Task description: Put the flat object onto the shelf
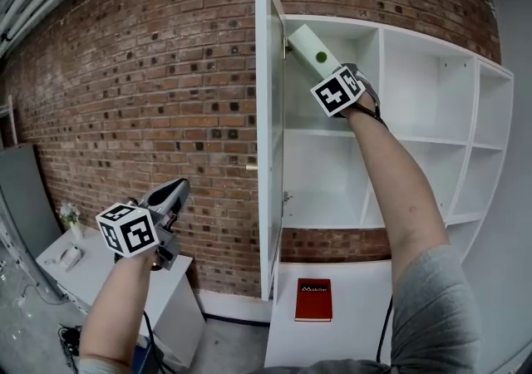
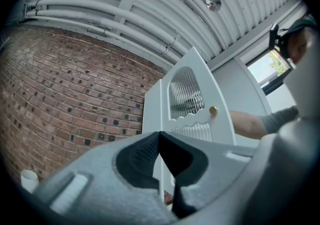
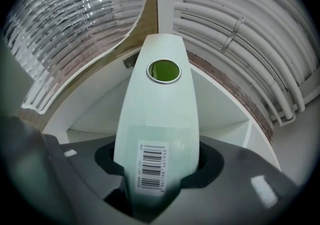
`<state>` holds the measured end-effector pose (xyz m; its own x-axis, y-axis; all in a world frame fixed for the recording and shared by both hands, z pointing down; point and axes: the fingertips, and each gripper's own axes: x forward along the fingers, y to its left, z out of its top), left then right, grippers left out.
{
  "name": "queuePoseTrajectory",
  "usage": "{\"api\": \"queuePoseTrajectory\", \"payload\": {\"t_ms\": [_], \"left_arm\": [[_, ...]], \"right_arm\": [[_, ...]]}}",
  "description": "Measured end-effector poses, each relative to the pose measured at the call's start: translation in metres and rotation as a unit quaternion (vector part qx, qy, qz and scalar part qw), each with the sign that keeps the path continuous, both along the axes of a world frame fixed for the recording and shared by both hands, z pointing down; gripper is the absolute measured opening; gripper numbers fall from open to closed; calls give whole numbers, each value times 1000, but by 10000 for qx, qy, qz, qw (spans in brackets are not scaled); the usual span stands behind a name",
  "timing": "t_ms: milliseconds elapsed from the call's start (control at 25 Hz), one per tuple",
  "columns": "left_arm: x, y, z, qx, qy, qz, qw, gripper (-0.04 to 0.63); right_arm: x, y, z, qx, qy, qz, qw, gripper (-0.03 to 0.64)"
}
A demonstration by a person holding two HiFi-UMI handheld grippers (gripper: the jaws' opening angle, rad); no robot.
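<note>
The flat object [image 1: 313,49] is a pale green, slim box with a round green spot and a barcode label [image 3: 160,119]. My right gripper [image 1: 331,70] is shut on its lower end, the pads [image 3: 111,158] pressing both sides. It holds the box raised and tilted inside the top-left compartment of the white shelf unit [image 1: 381,138], close to the compartment's upper back corner. My left gripper [image 1: 178,191] hangs low at the left, away from the shelf, shut with nothing in it [image 2: 160,138].
The cabinet door [image 1: 268,140] stands open to the left of the compartment, with ribbed glass and a gold knob [image 2: 213,111]. A red book [image 1: 313,299] lies on the low white cabinet top. A white side table [image 1: 91,268] stands against the brick wall.
</note>
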<state>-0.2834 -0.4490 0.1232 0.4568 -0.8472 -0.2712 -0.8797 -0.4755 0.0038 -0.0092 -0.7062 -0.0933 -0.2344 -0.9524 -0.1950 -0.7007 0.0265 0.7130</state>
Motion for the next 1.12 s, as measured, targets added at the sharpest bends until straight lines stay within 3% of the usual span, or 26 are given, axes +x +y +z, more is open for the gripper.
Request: {"api": "queuePoseTrajectory", "payload": {"t_ms": [600,1120], "left_arm": [[2,-1,-3,-18,-218,-260,9994,-2],[18,-1,-15,33,-334,-211,9992,-2]], "right_arm": [[-7,-63,5,-144,48,25,9999,273],[-7,-69,4,-145,-8,9,9999,296]]}}
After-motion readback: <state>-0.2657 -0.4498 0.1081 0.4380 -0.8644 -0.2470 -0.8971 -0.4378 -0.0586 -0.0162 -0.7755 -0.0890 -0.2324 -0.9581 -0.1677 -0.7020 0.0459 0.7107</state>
